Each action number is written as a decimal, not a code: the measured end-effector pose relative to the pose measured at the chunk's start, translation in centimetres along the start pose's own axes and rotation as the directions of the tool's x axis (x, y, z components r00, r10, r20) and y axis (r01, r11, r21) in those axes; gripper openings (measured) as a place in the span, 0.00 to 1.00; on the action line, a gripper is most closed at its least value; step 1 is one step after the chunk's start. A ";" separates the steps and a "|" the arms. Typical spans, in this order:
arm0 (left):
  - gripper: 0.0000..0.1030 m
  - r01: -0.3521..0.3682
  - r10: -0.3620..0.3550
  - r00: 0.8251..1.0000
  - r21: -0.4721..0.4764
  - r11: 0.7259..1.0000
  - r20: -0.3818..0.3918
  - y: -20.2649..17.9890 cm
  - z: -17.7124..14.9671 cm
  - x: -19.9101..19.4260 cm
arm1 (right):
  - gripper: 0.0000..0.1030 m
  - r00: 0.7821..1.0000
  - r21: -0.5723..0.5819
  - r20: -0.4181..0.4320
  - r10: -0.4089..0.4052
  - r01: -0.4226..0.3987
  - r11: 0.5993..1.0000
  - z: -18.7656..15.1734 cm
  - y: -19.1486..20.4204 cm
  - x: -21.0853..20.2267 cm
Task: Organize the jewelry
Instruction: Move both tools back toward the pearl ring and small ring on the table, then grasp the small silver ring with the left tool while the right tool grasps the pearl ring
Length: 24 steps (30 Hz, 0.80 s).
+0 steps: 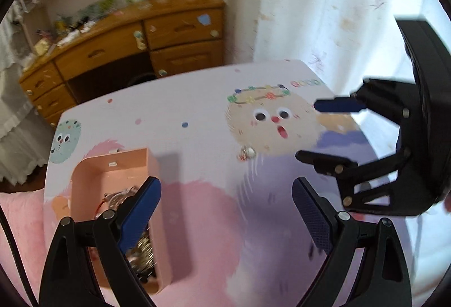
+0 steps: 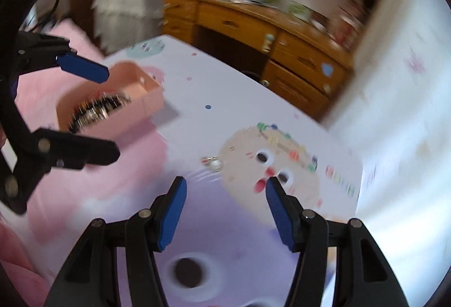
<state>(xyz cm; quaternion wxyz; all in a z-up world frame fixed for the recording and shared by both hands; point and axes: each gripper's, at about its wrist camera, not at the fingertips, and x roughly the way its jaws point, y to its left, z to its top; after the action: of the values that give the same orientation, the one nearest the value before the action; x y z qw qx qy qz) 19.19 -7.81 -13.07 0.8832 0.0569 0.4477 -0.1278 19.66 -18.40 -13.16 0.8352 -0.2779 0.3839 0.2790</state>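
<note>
A pink open box (image 1: 118,166) with several shiny jewelry pieces (image 1: 141,250) inside stands on the cartoon-printed table (image 1: 197,217). It also shows in the right wrist view (image 2: 146,101). A small silver jewelry piece (image 1: 247,152) lies loose on the table near the printed face; it also shows in the right wrist view (image 2: 212,162). My left gripper (image 1: 225,191) is open and empty, its left finger over the box. My right gripper (image 2: 225,191) is open and empty, hovering just short of the loose piece. It shows at the right of the left wrist view (image 1: 310,132).
A wooden desk with drawers (image 1: 126,53) and cluttered shelves stands beyond the table. A white flowered curtain (image 1: 338,11) hangs at the right. Pink bedding (image 1: 19,222) lies at the left of the table.
</note>
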 end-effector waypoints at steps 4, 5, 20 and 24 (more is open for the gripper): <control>0.87 -0.059 0.060 0.998 -0.013 0.998 0.005 -1.4 -0.6 3.1 | 0.57 0.996 -0.153 0.024 0.082 -0.077 0.985 -0.2 -1.3 2.4; 0.83 -0.066 0.066 0.998 -0.016 0.998 0.008 -1.6 -0.7 3.8 | 0.57 0.995 -0.181 0.022 0.099 -0.093 0.979 -0.3 -1.5 2.8; 0.42 -0.091 0.091 0.996 0.009 0.996 0.025 -2.0 -0.7 9.7 | 0.36 0.952 -0.369 -0.002 0.306 -0.285 0.884 -1.3 -1.0 7.9; 0.35 -0.076 0.076 0.997 0.007 0.997 0.011 -1.6 0.0 10.7 | 0.34 0.939 -0.337 -0.002 0.344 -0.324 0.884 -1.3 -1.6 8.5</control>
<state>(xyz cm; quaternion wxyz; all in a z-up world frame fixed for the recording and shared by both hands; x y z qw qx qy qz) 24.75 -11.23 -21.65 0.8896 0.0765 0.4400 -0.0958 24.82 -18.18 -20.26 0.7265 -0.3363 0.3491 0.4871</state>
